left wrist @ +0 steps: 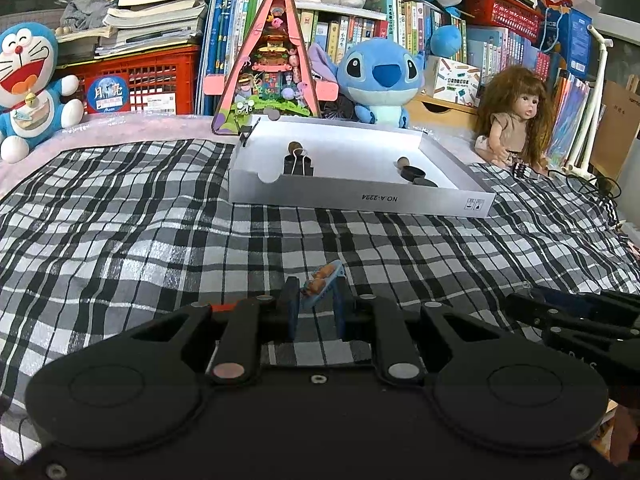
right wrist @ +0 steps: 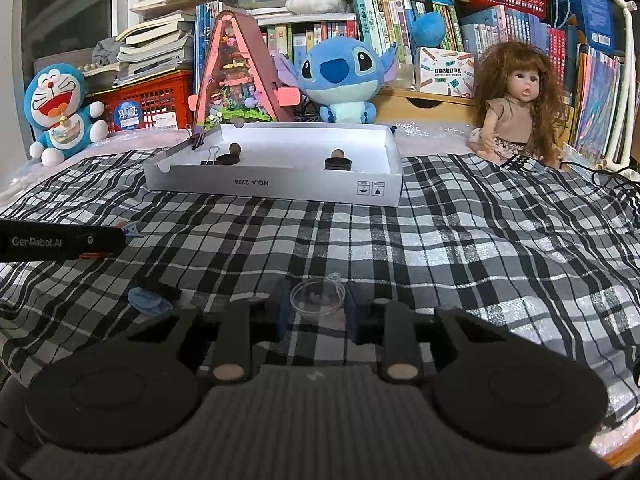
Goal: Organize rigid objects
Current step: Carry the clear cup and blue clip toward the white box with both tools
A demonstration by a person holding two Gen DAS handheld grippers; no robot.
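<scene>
In the left wrist view my left gripper [left wrist: 316,300] is shut on a small flat blue piece with brown figures [left wrist: 321,278], held tilted just above the checked cloth. My right gripper [right wrist: 318,309] is shut on a clear plastic half-dome [right wrist: 318,295], also low over the cloth. A white cardboard box [left wrist: 360,200] [right wrist: 272,184] lies further back; it holds a black binder clip [left wrist: 297,164], brown balls and black round caps [left wrist: 412,172]. My right gripper [left wrist: 568,312] shows at the right edge of the left view. The left gripper [right wrist: 116,238] enters the right view from the left.
A small blue scrap [right wrist: 148,300] lies on the cloth left of the right gripper. Behind the box stand a pink triangular toy house [left wrist: 272,68], a blue plush [left wrist: 380,80], a doll [left wrist: 516,116], a blue-and-white cat plush [left wrist: 28,80] and shelves of books. Black cables [left wrist: 592,188] trail at far right.
</scene>
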